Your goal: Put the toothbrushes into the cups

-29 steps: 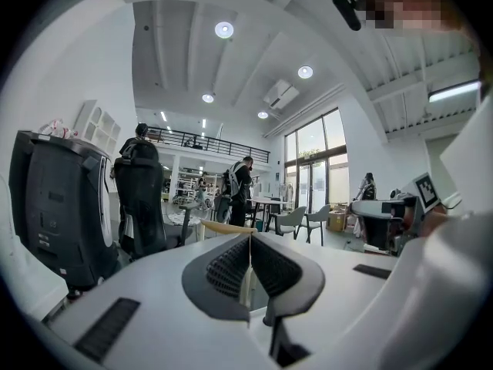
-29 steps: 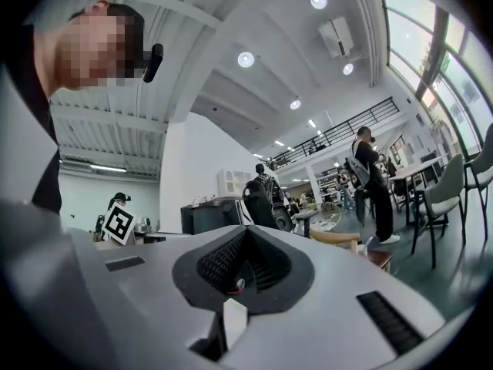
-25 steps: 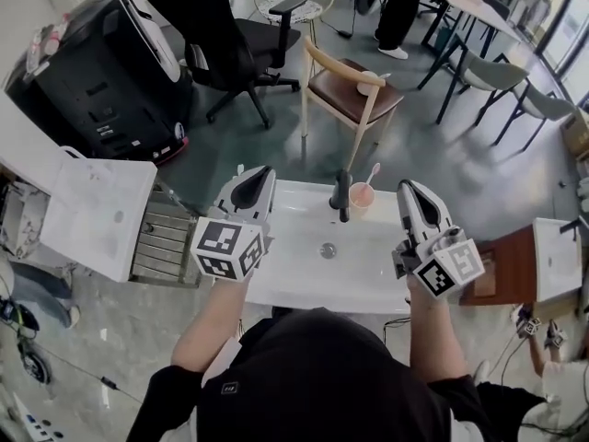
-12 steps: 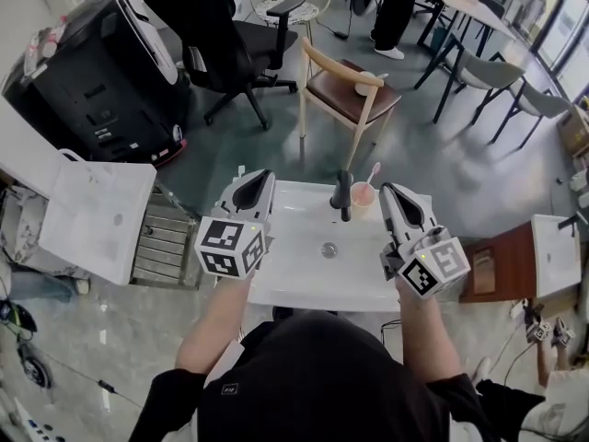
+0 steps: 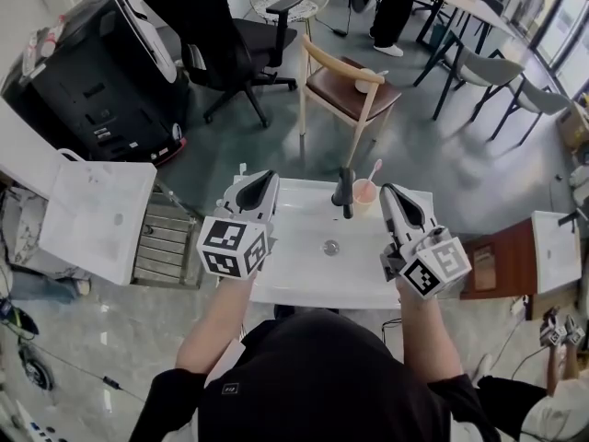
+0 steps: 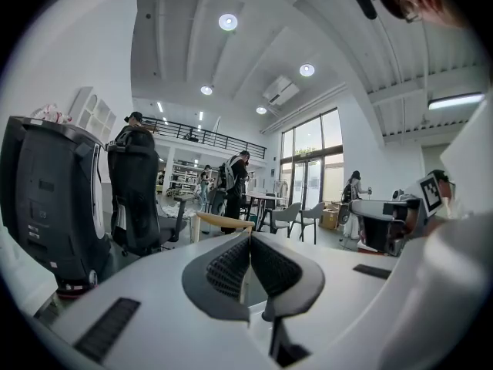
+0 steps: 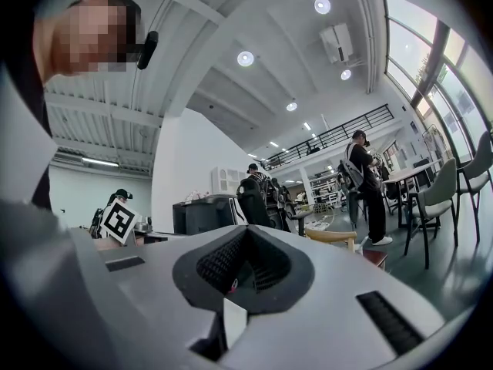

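Note:
A pink cup (image 5: 363, 193) stands at the back rim of the white sink (image 5: 304, 279), just right of the dark tap (image 5: 344, 191). One toothbrush (image 5: 374, 170) leans out of it, head up. My left gripper (image 5: 259, 177) hovers over the sink's left rim, jaws shut with nothing in them. My right gripper (image 5: 390, 191) hangs just right of the cup, also shut and empty. In the left gripper view the left gripper (image 6: 248, 241) shows its ribbed pads pressed together. The right gripper (image 7: 245, 233) looks the same in its own view. No other toothbrush or cup shows.
Beyond the sink stand a wooden chair (image 5: 350, 86), a black office chair (image 5: 230, 35) and a large black machine (image 5: 101, 72). A white box (image 5: 92, 215) and a metal grate (image 5: 166, 238) sit at the left, a brown stand (image 5: 502, 265) at the right. People stand far back.
My right gripper has shifted left, closer to the pink cup, then held still. The left gripper has hardly moved. Both stay shut.

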The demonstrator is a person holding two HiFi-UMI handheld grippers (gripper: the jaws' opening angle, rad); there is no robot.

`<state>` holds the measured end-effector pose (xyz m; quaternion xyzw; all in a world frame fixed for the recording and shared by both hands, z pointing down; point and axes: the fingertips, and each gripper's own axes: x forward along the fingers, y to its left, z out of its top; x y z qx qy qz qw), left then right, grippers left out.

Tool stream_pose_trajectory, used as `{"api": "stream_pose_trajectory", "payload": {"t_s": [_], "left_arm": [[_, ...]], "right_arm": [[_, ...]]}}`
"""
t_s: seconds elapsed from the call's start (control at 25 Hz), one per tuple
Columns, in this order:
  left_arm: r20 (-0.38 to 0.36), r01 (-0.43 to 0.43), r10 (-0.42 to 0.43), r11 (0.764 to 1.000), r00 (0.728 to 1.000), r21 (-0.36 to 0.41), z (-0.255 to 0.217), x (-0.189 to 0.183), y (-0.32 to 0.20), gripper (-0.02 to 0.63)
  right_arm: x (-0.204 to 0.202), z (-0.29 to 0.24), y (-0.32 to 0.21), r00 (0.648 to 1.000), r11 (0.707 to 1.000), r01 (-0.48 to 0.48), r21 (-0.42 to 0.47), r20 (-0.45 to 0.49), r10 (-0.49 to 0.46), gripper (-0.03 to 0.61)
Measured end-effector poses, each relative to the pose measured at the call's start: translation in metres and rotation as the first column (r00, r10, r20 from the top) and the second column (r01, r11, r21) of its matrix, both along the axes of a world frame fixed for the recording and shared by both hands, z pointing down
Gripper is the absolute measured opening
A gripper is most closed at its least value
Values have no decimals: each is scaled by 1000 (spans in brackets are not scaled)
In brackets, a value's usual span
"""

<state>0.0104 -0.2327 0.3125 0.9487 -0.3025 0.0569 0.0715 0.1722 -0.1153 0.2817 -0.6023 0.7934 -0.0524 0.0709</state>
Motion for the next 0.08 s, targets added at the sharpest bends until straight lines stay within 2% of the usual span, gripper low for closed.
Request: {"api": "stream_pose_trajectory", "payload": {"t_s": [0.08], "left_arm": [[-2,-5,5,1000,1000,-12,2,0,1,17]], "right_arm": [[0,0,1,1000,1000,-2,-1,9,2,26]]}}
